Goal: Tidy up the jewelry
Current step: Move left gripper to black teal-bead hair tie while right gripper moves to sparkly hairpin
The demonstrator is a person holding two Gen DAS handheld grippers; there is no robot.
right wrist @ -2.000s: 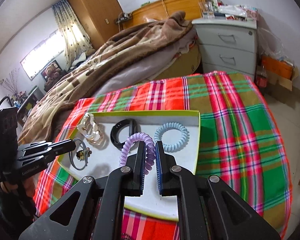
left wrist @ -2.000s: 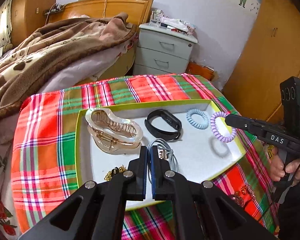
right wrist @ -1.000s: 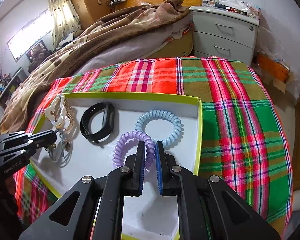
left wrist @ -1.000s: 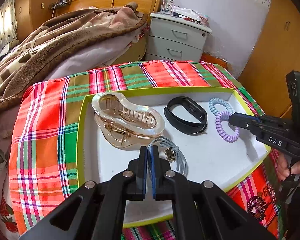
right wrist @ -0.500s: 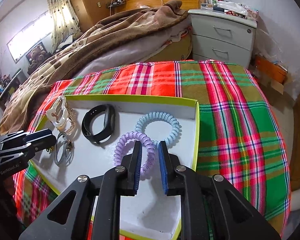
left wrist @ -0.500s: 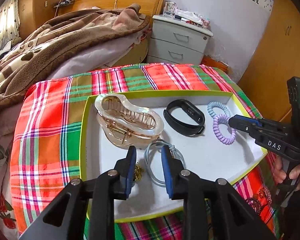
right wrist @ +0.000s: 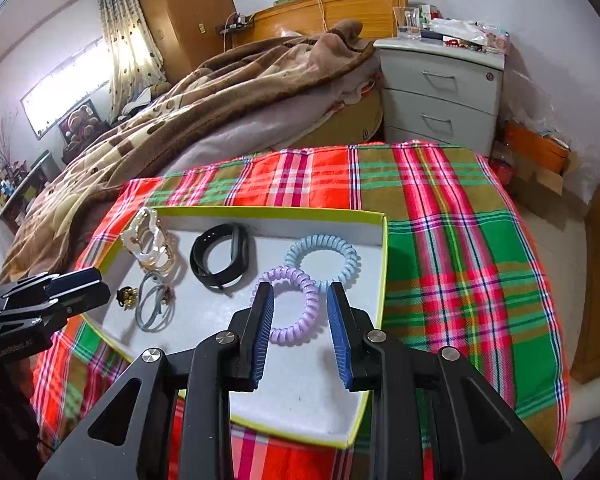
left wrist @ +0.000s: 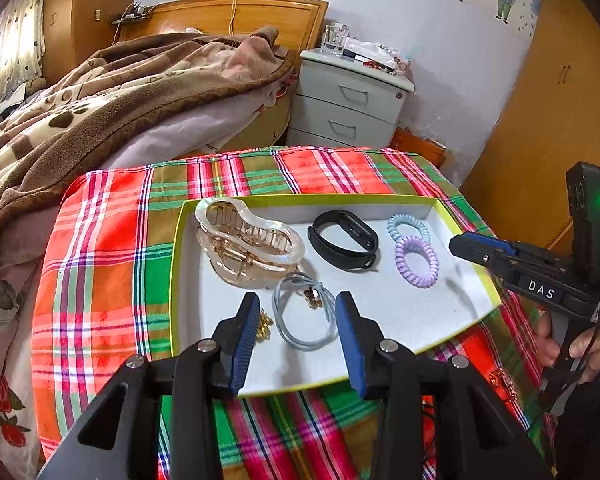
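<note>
your white tray (right wrist: 300,392) holds a hair claw (left wrist: 246,246), black band (left wrist: 342,240), and coil ties. your right gripper (right wrist: 300,300), spread, brackets the purple coil (right wrist: 296,304); your left gripper (left wrist: 296,312), spread, brackets the grey tie (left wrist: 304,320).

Plaid-clothed table (right wrist: 440,240), on it a green-rimmed tray (right wrist: 384,264) and a gold trinket (left wrist: 500,380).

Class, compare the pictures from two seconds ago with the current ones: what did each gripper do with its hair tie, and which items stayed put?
Both grippers let go. The left gripper set the grey hair tie down in the tray and opened. The right gripper lowered the purple coil tie beside the blue coil tie, then opened. The hair claw and black band stayed put.
</note>
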